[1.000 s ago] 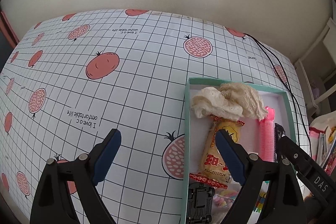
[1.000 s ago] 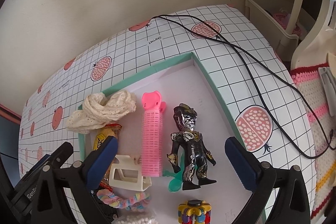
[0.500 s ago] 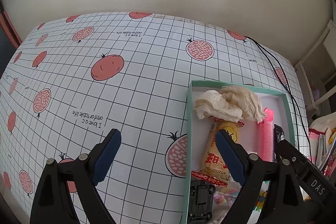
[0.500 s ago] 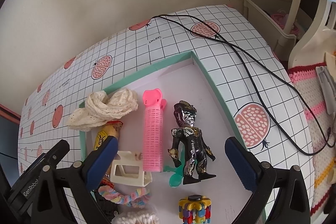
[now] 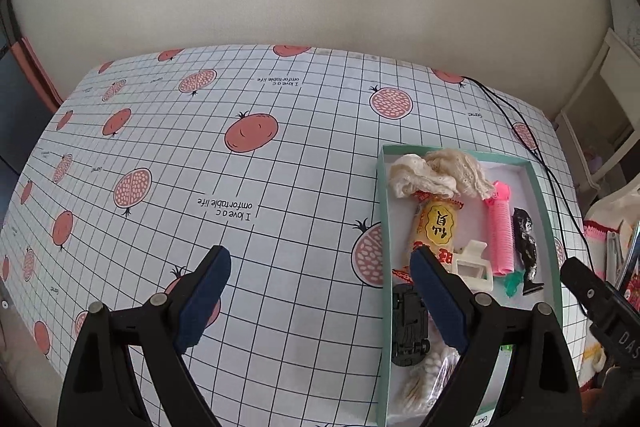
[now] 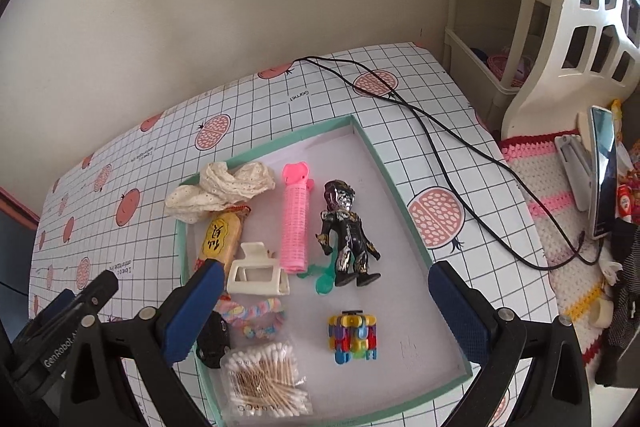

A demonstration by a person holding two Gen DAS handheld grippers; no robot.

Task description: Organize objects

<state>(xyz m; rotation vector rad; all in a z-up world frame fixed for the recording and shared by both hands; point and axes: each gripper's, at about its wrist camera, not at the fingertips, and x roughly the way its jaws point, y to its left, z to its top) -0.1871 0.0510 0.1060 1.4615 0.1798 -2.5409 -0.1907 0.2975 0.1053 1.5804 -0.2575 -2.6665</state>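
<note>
Both grippers are held wide open and empty above the mint-green tray (image 6: 404, 215) of small items.

The right gripper (image 6: 324, 311) is spread across the tray's near half; the left gripper (image 5: 320, 291) straddles the tray's left wall, one finger over the pomegranate-print tablecloth (image 5: 240, 163). Inside the tray, a cream lace cloth (image 6: 224, 187) is bunched at the far left corner, with a yellow snack packet (image 6: 220, 235) just beside it. A pink hair roller (image 6: 295, 227) is laid along the middle, a black-and-silver action figure (image 6: 348, 235) beside it. A cream claw clip (image 6: 256, 273), a colourful block toy (image 6: 352, 337) and a cotton-swab bag (image 6: 264, 379) are seen nearer. A black cable (image 6: 440, 155) is trailed past the tray's right side.
</note>
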